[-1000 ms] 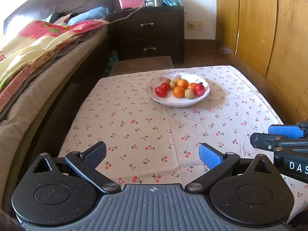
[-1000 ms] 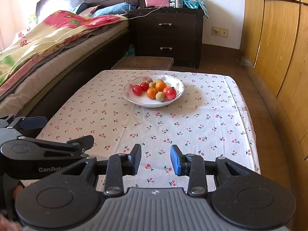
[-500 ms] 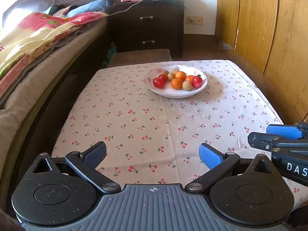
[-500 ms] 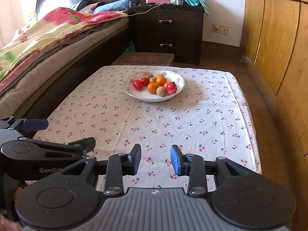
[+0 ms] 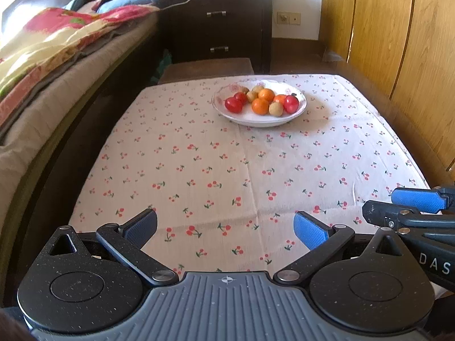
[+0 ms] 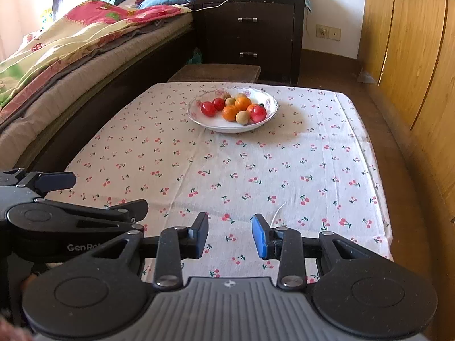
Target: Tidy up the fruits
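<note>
A white plate (image 5: 256,122) (image 6: 227,128) stands at the far middle of the table, on a cherry-print cloth (image 5: 227,170) (image 6: 256,170). It holds several small fruits: red ones (image 5: 233,105) (image 6: 208,108), orange ones (image 5: 260,106) (image 6: 230,112) and tan ones (image 5: 275,109) (image 6: 242,118). My left gripper (image 5: 224,226) hovers over the near edge of the table, open wide with nothing between its fingers. My right gripper (image 6: 230,233) hangs beside it on the right, its jaws a narrow gap apart and empty. Both are well short of the plate.
A bed (image 5: 57,71) with a flowered blanket runs along the table's left side. A dark nightstand (image 5: 219,28) and a low brown stool (image 5: 204,66) stand behind the table. Wooden wardrobe doors (image 5: 398,42) line the right side, close to the table's edge.
The left gripper has tipped down a little, so the plate sits higher in its view. Both sets of jaws keep the same gap. The fruits have not moved.
</note>
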{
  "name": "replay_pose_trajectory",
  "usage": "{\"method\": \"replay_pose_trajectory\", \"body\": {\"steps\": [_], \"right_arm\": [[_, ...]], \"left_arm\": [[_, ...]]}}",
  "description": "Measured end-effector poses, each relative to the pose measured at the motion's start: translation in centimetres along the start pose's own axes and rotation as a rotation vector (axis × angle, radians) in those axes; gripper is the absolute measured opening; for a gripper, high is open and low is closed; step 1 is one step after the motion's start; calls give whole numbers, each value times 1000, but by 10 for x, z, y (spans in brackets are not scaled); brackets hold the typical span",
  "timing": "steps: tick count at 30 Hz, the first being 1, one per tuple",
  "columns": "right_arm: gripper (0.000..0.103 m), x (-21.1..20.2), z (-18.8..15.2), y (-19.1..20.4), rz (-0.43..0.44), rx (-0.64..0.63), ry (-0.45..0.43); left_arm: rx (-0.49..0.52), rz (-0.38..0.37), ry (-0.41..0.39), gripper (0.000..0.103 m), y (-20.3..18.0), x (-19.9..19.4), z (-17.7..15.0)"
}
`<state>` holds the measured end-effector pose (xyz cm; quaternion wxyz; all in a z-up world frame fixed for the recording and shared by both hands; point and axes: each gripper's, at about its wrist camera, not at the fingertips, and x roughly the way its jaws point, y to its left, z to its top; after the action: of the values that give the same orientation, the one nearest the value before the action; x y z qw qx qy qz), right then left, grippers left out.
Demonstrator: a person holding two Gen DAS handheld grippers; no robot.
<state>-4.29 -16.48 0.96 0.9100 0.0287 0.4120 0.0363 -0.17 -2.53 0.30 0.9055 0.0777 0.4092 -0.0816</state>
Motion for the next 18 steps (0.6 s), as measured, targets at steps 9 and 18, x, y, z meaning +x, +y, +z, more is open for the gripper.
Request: {"method": "replay_pose_trajectory", "body": {"steps": [9, 18], "right_arm": [[35, 2, -3, 1, 1, 1, 25], [35, 3, -4, 4, 4, -5, 33]], "left_arm": [[-30, -24, 52, 103, 3, 6, -4], [-47, -34, 68, 103, 5, 7, -6]]}}
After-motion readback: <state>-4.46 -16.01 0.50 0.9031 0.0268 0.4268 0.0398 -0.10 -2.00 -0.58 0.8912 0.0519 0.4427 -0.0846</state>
